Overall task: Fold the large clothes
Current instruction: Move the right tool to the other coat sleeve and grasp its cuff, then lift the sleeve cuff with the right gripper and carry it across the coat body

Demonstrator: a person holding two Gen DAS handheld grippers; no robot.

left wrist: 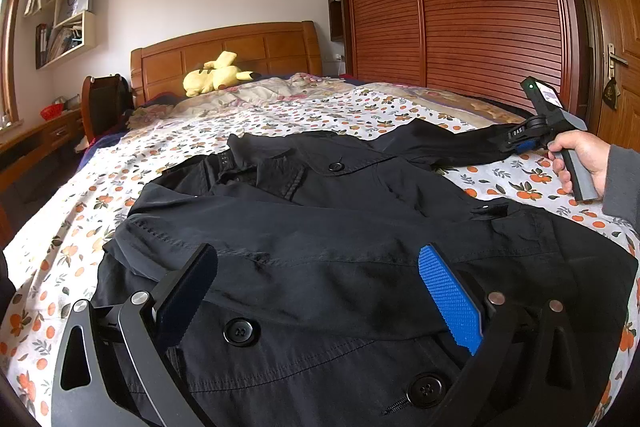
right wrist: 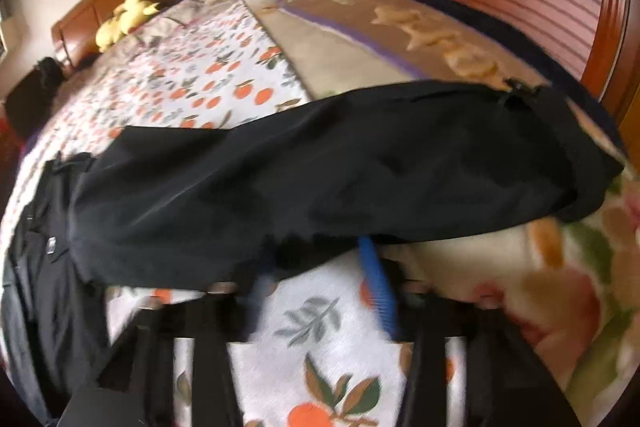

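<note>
Lying front-up on the bed (left wrist: 100, 187), a black coat (left wrist: 320, 227) runs collar toward the headboard (left wrist: 240, 47), hem toward the left gripper (left wrist: 320, 291). That gripper's jaws are spread wide above the buttoned front, pinching nothing. One sleeve (right wrist: 340, 163) stretches sideways toward the wardrobe (left wrist: 460, 7). The right gripper (left wrist: 516, 147), marked "0A5", is at the cuff; its jaws look closed on the sleeve edge, though that view is blurred. Bare floral sheet flanks the coat on both sides.
</note>
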